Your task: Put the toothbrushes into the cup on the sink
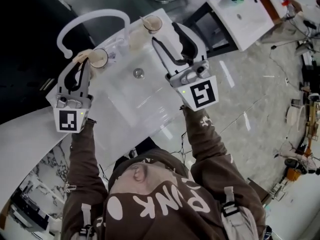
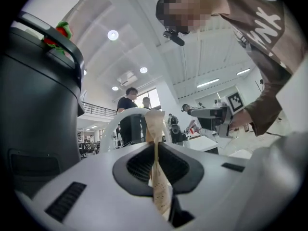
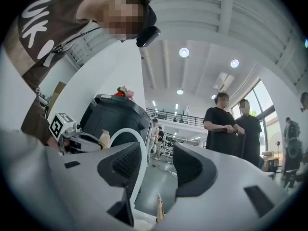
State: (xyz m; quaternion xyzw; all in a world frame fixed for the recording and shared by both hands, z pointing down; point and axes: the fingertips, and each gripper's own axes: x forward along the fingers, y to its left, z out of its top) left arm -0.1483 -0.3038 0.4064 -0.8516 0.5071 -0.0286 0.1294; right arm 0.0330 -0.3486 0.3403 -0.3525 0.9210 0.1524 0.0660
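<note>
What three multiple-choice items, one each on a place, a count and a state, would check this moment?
1. The left gripper has its tips beside:
A. the left cup
B. the drain
C. the floor

2. Cups standing on the sink:
A. one
B. two
C. four

3. The right gripper has its jaws:
A. shut on a cup
B. apart, gripping nothing
C. shut on a toothbrush

Key:
1 A: in the head view the left gripper's tips, pinching a tan toothbrush, sit right by that cup.
2 B: the left cup and a second cup are the only ones on it.
3 B: the right gripper view shows a clear gap between its pads.
</note>
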